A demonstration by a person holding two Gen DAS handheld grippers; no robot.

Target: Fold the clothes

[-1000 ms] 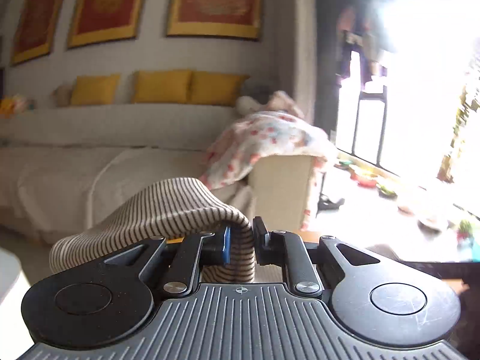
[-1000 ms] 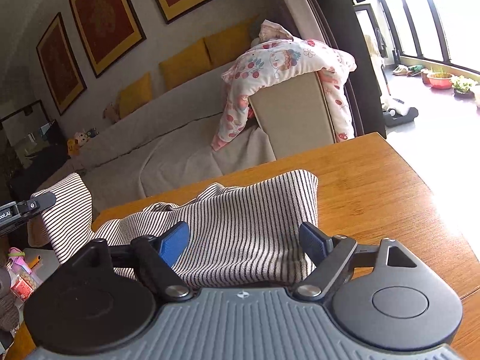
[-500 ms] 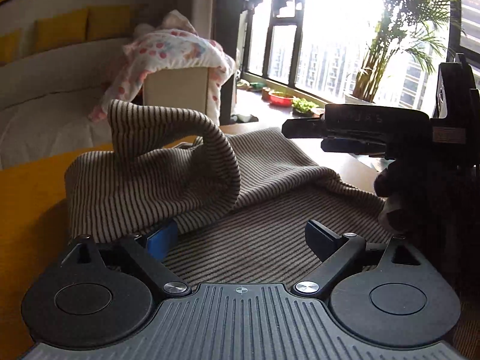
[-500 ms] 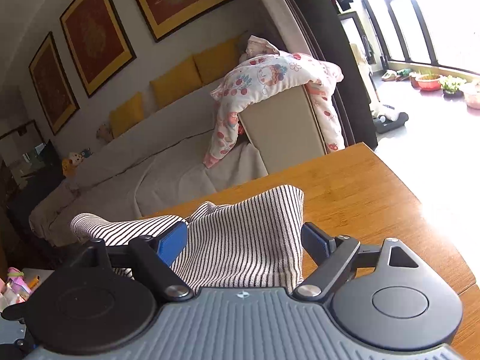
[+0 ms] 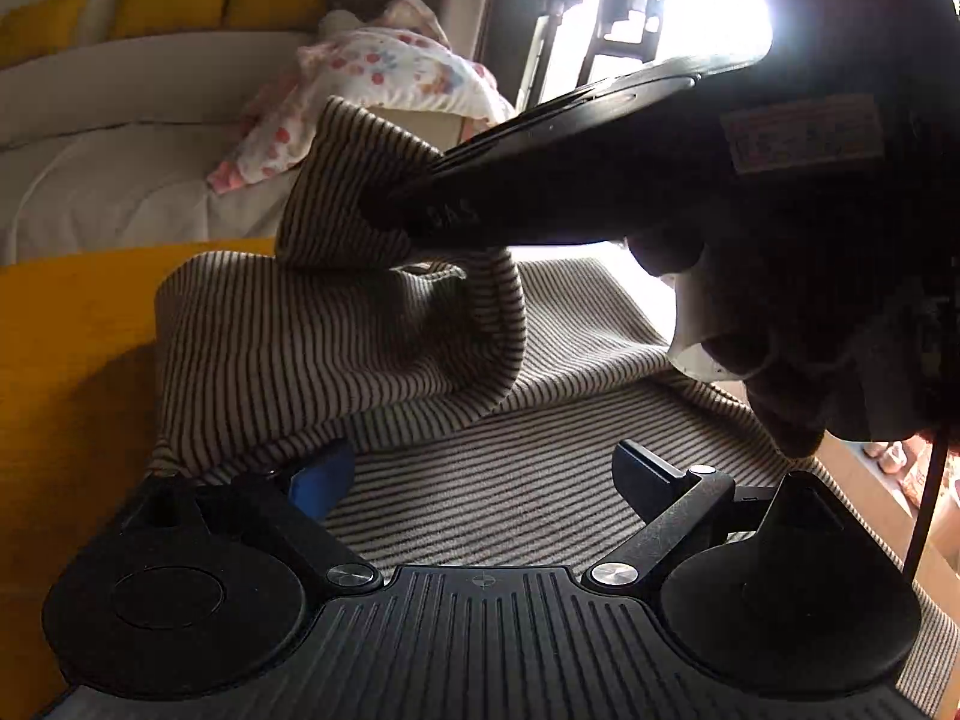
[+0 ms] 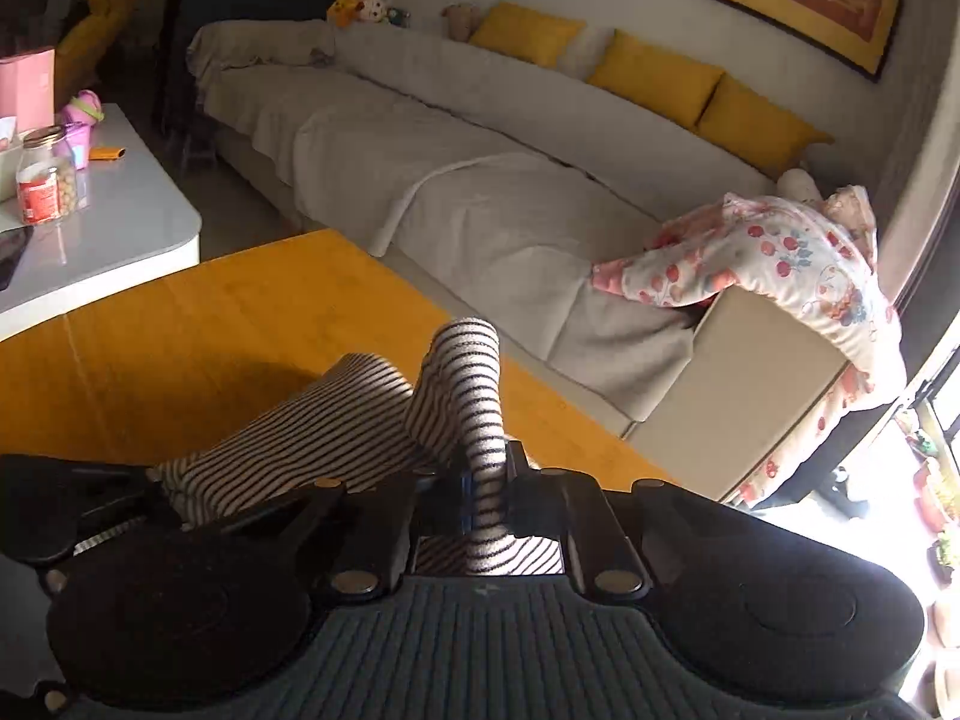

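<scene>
Striped cloth (image 5: 336,348) lies on the orange-yellow table (image 5: 66,360), its flat part spread beneath the left gripper (image 5: 480,474) and running off to the right and far side. That gripper's jaws stand wide apart; the striped fabric passes under the gap between them, and a raised fold of the cloth drapes over the blue pad of its left finger (image 5: 318,474), but nothing is pinched. Just beyond it, in the left wrist view, the right gripper (image 5: 390,216) comes in from the upper right, dark against the bright window (image 5: 660,6), with a bunched corner of the cloth lifted off the table at its tip. A hand (image 5: 774,372) shows on the right, below that tool.

From the right wrist view, the right gripper's (image 6: 486,480) jaws are pressed together on a narrow ridge of the striped cloth (image 6: 468,384), which stands up between the pads and curls over to the left; the jaws have just been closing on it. More of the fabric trails down to the near left, onto the table (image 6: 180,324). Far behind, a grey sofa (image 6: 450,180) with yellow cushions (image 6: 654,78) runs along the wall, a flowered blanket (image 6: 780,258) thrown over its right end, and a white table (image 6: 114,222) with a jar (image 6: 45,174) stands at the far left.
</scene>
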